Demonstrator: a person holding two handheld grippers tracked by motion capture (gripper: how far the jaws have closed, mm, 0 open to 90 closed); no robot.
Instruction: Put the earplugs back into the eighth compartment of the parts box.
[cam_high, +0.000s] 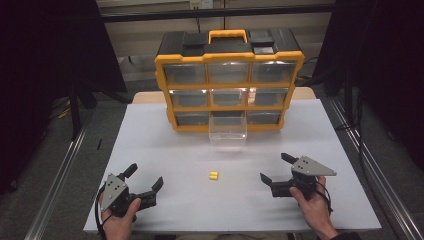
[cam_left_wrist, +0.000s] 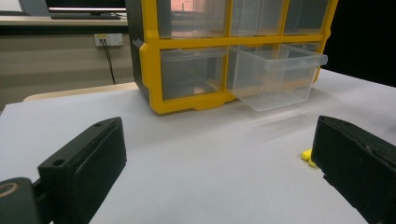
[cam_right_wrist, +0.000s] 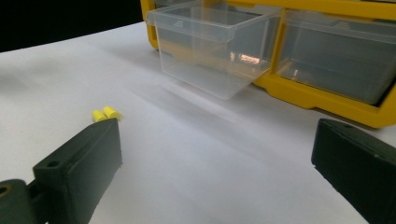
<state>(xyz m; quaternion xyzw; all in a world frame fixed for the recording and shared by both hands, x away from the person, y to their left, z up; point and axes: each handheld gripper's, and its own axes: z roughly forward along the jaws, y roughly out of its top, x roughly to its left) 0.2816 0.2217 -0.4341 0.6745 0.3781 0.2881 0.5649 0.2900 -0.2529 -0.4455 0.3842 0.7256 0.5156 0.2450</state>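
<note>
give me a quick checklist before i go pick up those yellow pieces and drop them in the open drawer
1. Open drawer in the bottom row, middle, pulled out: ok.
2. Drawer looks empty inside: ok.
3. Yellow pieces lie side by side on the table, nothing around them: ok.
4. Left gripper jaws wide apart, holding nothing: ok.
5. Right gripper jaws wide apart, holding nothing: ok.
6. Whether the two pieces are joined or separate: cannot tell.
</note>
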